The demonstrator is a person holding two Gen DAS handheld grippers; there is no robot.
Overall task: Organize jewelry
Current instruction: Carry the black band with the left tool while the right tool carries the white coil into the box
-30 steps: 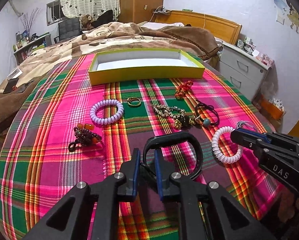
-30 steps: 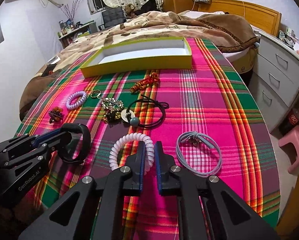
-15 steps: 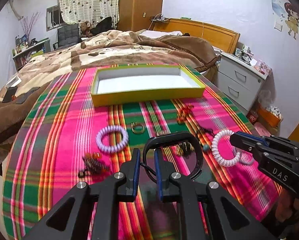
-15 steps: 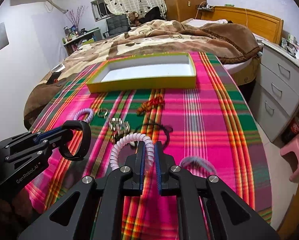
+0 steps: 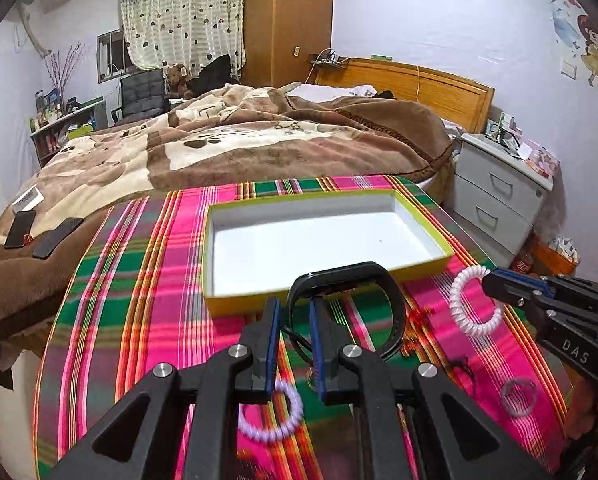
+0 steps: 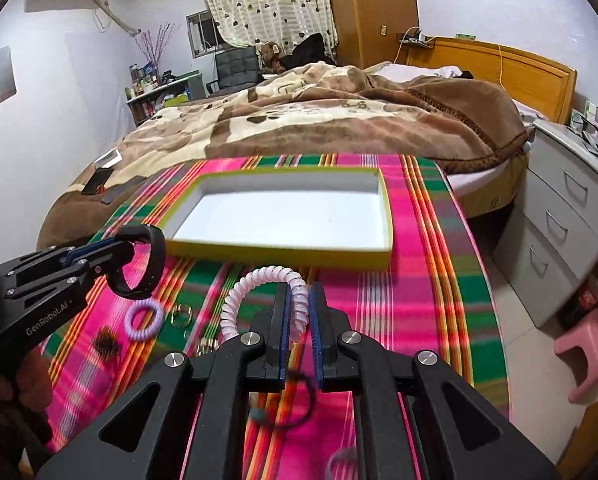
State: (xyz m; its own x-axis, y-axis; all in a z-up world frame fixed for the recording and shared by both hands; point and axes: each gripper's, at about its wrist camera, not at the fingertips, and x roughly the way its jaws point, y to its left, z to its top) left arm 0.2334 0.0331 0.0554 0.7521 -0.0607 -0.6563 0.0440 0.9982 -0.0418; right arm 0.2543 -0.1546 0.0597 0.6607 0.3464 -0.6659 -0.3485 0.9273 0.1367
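A: Left tongs [image 5: 293,320]?
B: Clenched on black wristband [image 5: 379,280], raised over plaid cloth [image 5: 139,300], just short of yellow-rimmed box [image 5: 235,304]. Purple coil [image 5: 271,420] lying below the fingers.

A: Right tongs [image 6: 299,312]?
B: Clamped around white spiral bracelet [image 6: 255,280], lifted likewise. Box [image 6: 283,254] ahead; black hair tie [image 6: 299,404] beneath; gold ring [image 6: 182,314] off to the left.

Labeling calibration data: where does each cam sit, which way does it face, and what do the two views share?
Left wrist: on the left gripper, looking along its fingers at the yellow box; it pinches the black band; the right gripper shows at right.
Right wrist: on the right gripper, facing the box; it pinches the white coil bracelet; the left gripper shows at left.
Shared: box, plaid cloth, bed, both held items.
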